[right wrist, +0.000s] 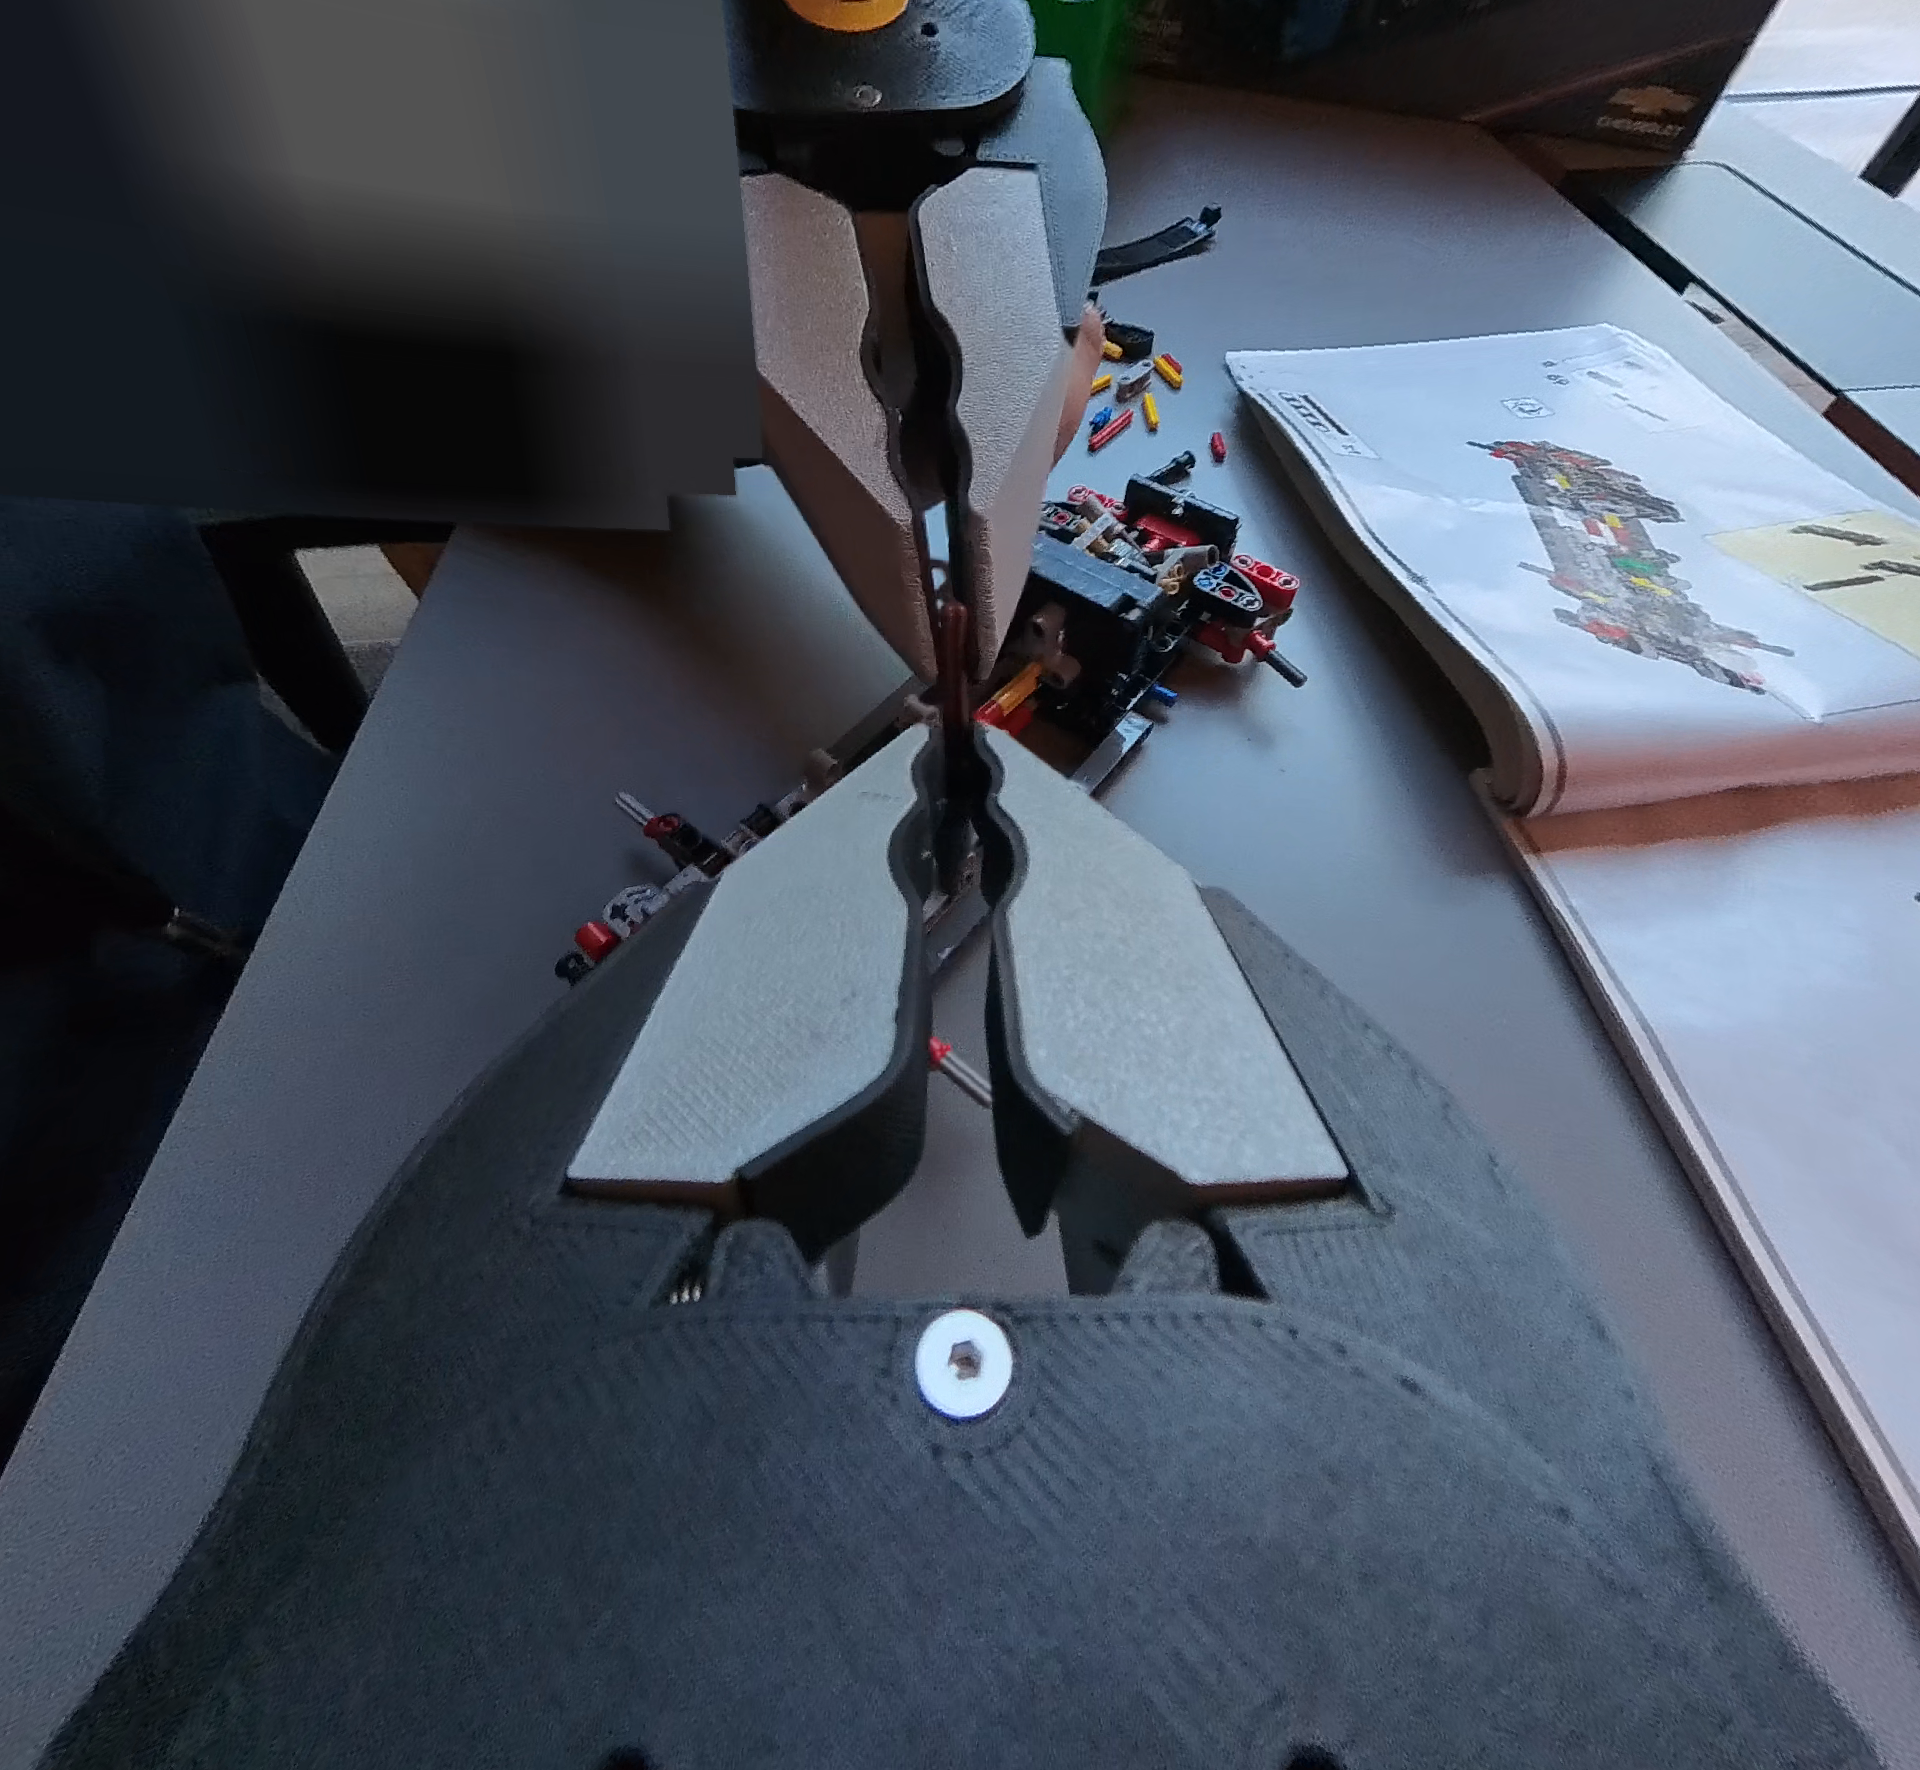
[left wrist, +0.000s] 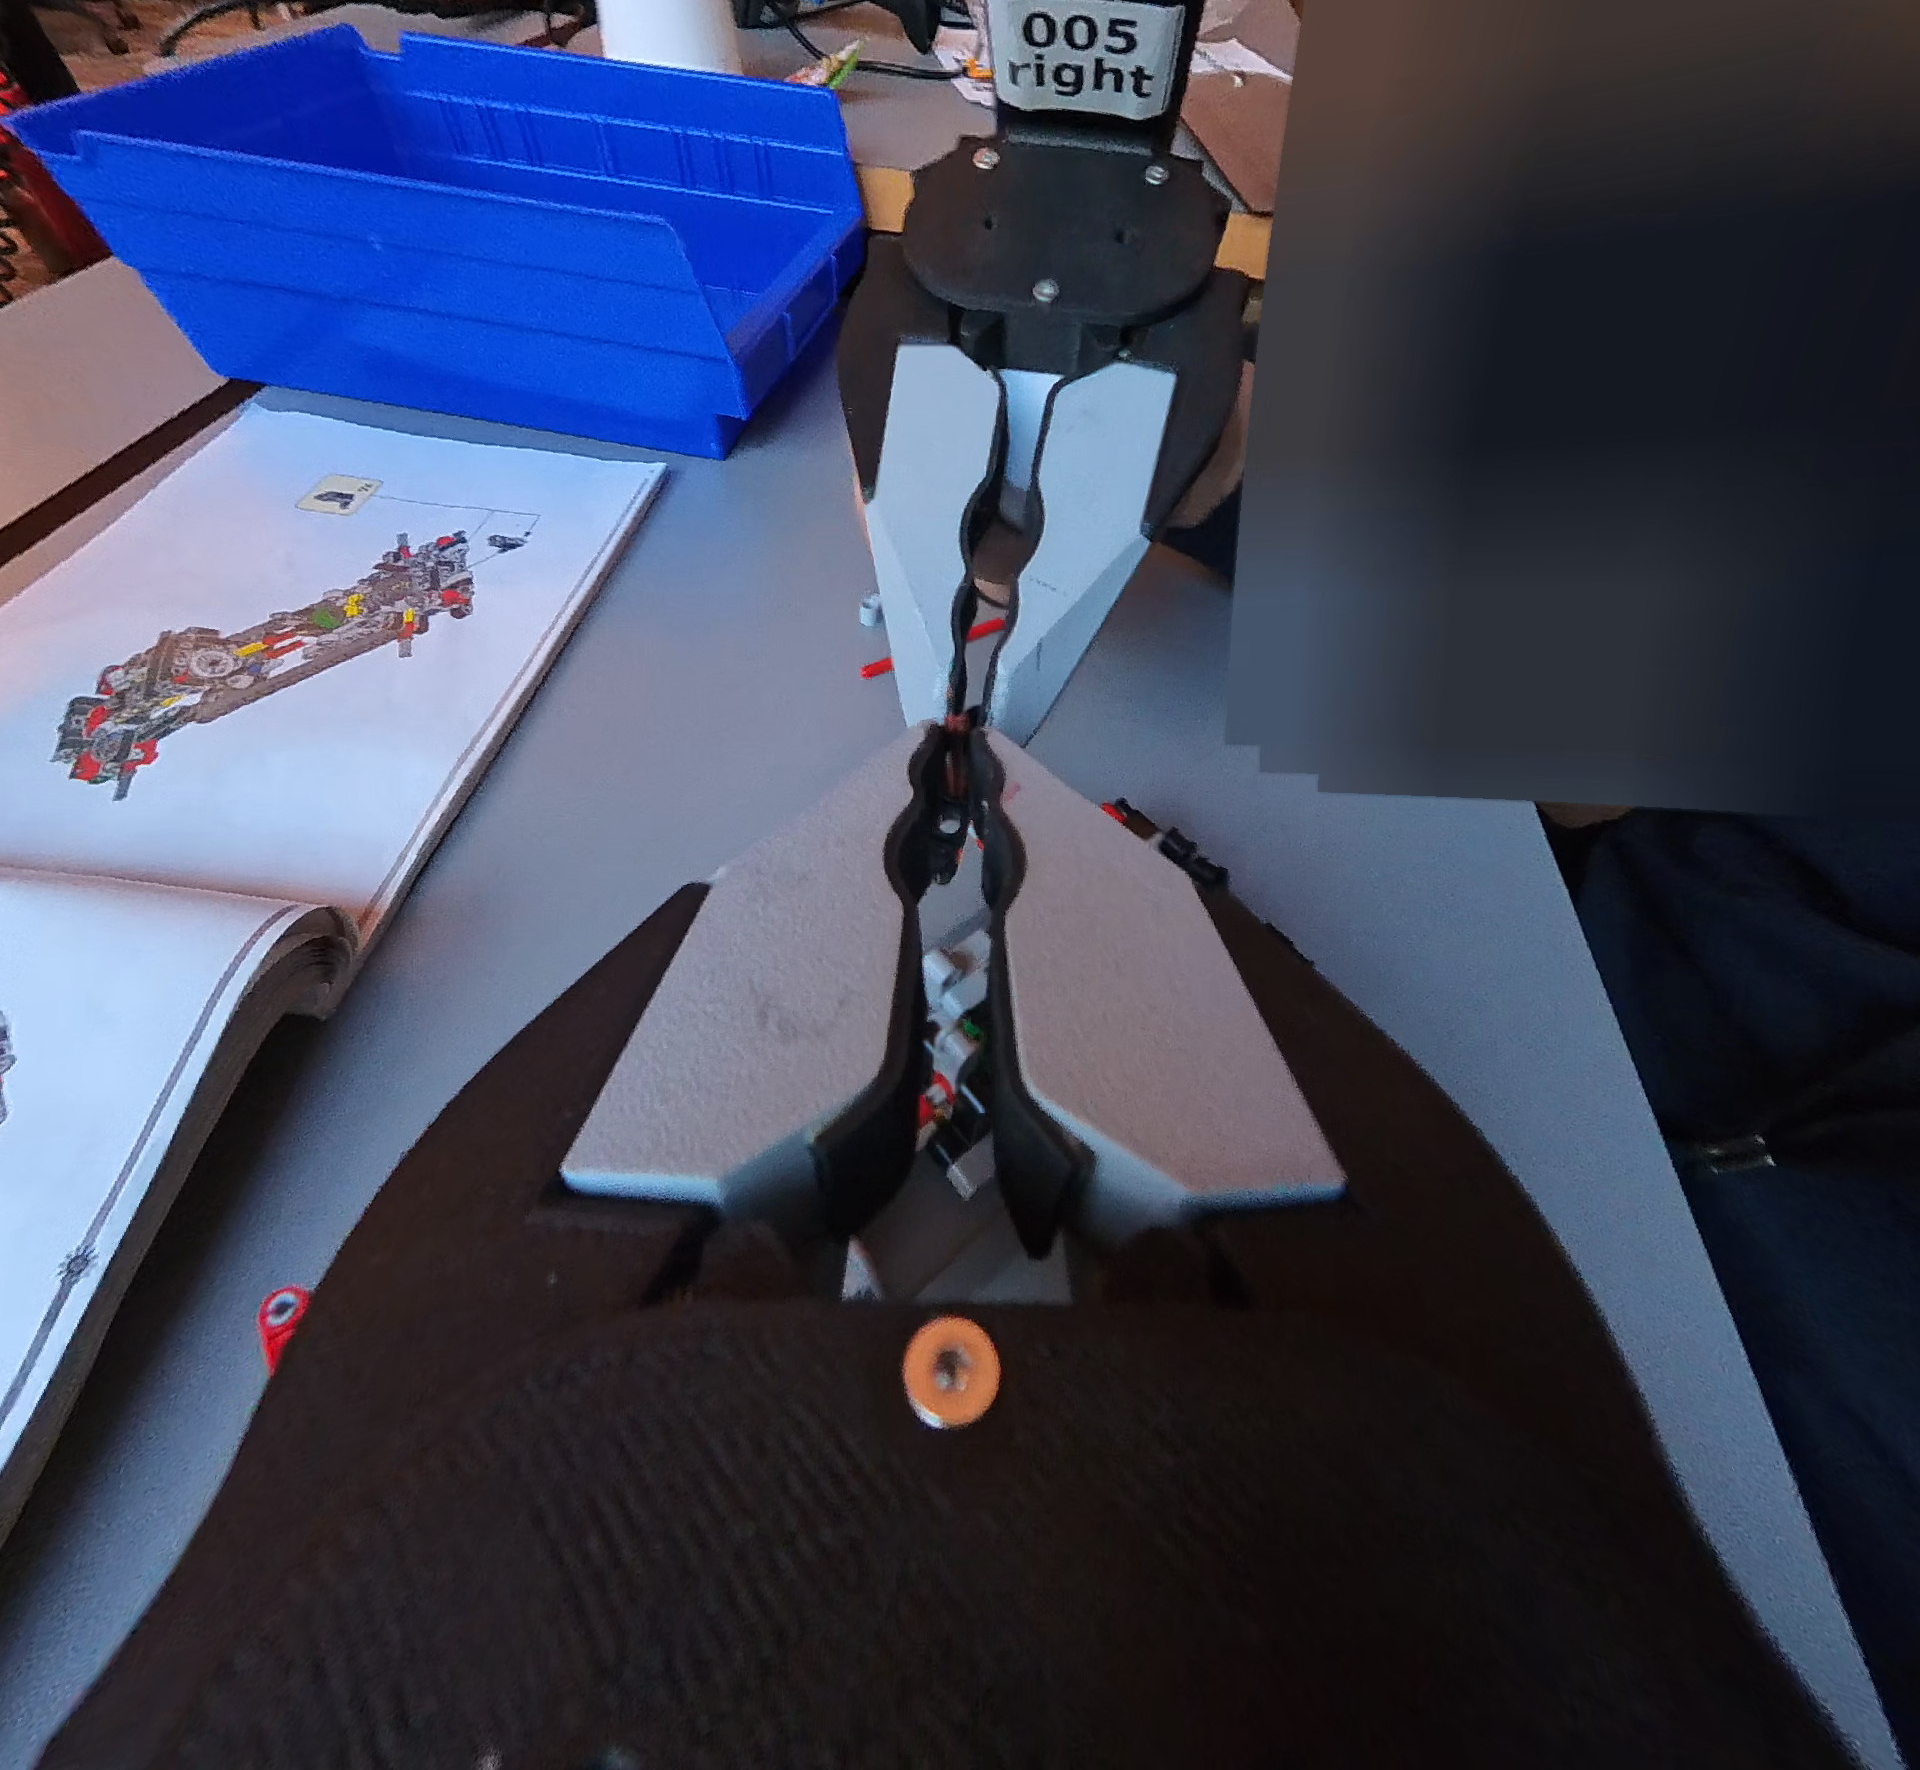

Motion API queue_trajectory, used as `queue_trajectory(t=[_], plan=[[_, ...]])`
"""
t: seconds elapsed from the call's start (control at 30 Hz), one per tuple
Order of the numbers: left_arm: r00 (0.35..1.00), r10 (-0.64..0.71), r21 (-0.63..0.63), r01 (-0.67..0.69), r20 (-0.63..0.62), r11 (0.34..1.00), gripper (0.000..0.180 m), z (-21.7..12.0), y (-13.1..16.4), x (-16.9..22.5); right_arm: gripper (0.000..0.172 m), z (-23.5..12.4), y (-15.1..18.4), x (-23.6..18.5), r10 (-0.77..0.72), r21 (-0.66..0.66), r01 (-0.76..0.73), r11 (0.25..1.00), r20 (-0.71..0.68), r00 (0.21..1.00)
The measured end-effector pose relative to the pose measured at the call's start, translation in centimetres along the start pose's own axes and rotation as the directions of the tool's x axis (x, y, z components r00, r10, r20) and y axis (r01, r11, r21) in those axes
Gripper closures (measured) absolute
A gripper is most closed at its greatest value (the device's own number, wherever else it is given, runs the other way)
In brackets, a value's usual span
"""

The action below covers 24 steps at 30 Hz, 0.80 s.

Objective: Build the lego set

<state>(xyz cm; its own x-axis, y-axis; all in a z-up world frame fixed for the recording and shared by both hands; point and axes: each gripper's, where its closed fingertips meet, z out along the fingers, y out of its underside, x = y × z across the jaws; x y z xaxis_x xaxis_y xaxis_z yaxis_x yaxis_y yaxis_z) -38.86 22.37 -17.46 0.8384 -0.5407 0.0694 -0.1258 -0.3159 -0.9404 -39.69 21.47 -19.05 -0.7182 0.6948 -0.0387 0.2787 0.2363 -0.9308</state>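
We saw the two grippers meeting tip to tip above the grey table (right wrist: 1351, 889). The left gripper (left wrist: 954, 764) was closed on a small black piece with a hole and a reddish-brown pin (left wrist: 951, 790) at its tips. The right gripper (right wrist: 951, 754) was closed on a thin dark rod (right wrist: 952, 681) that ran straight into the left gripper's tips. Under them lay a partly built brick model (right wrist: 1143, 598) in black and red, with loose small pins (right wrist: 1127, 401) beyond it. An open instruction book (right wrist: 1610, 557) lay beside the model, and a blue bin (left wrist: 447, 214) stood past the book
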Motion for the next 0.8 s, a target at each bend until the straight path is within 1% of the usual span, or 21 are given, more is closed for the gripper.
queue_trajectory(t=[0.03, 0.1, 0.2, 0.27, 0.37, 0.43, 0.5, 0.57, 0.67, 0.8], plan=[[1.000, -0.018, 0.010, 0.018, 0.013, 1.000, 0.180, -0.1, -0.1, -0.3, 0.171, -0.1, -0.2, 0.2, 0.035, 0.024, -0.035, 0.999, 0.005, 0.999], [0.998, -0.058, 0.023, 0.058, 0.023, 0.998, 0.179, -0.3, -0.2, -0.8, 0.171, -0.2, -0.6, 0.5, 0.150, 0.091, -0.155, 0.984, 0.060, 0.987], [0.994, -0.108, -0.002, 0.108, 0.004, 0.994, 0.164, -0.1, 0.4, -0.9, 0.171, -0.6, -1.4, 1.0, 0.302, 0.189, -0.332, 0.924, 0.170, 0.938], [0.992, -0.128, -0.017, 0.128, -0.004, 0.992, 0.160, 0.2, 0.7, -0.8, 0.171, -0.7, -1.6, 1.0, 0.339, 0.215, -0.382, 0.899, 0.212, 0.917], [0.989, -0.146, 0.004, 0.146, -0.017, 0.989, 0.163, 0.4, 0.5, -0.6, 0.172, -0.5, -1.9, 0.8, 0.335, 0.234, -0.381, 0.895, 0.212, 0.918], [0.982, -0.183, 0.018, 0.184, -0.041, 0.983, 0.164, 0.5, 0.4, -0.4, 0.172, -0.5, -2.4, 0.6, 0.323, 0.258, -0.374, 0.891, 0.219, 0.921], [0.974, -0.217, 0.026, 0.219, -0.061, 0.975, 0.170, 0.7, 0.4, -0.4, 0.172, -0.5, -2.7, 0.5, 0.331, 0.279, -0.388, 0.879, 0.230, 0.915], [0.969, -0.236, 0.042, 0.239, -0.075, 0.970, 0.172, 0.6, 0.3, -0.4, 0.172, -0.4, -2.5, 0.7, 0.339, 0.280, -0.395, 0.875, 0.227, 0.913], [0.972, -0.231, 0.061, 0.234, -0.048, 0.970, 0.167, 0.0, -0.1, -1.1, 0.172, -0.2, -1.9, 0.9, 0.343, 0.251, -0.386, 0.888, 0.198, 0.918], [0.966, -0.252, 0.130, 0.258, -0.065, 0.957, 0.172, -0.9, -1.4, -1.4, 0.171, -0.1, -1.9, 0.7, 0.323, 0.239, -0.360, 0.902, 0.182, 0.929]])
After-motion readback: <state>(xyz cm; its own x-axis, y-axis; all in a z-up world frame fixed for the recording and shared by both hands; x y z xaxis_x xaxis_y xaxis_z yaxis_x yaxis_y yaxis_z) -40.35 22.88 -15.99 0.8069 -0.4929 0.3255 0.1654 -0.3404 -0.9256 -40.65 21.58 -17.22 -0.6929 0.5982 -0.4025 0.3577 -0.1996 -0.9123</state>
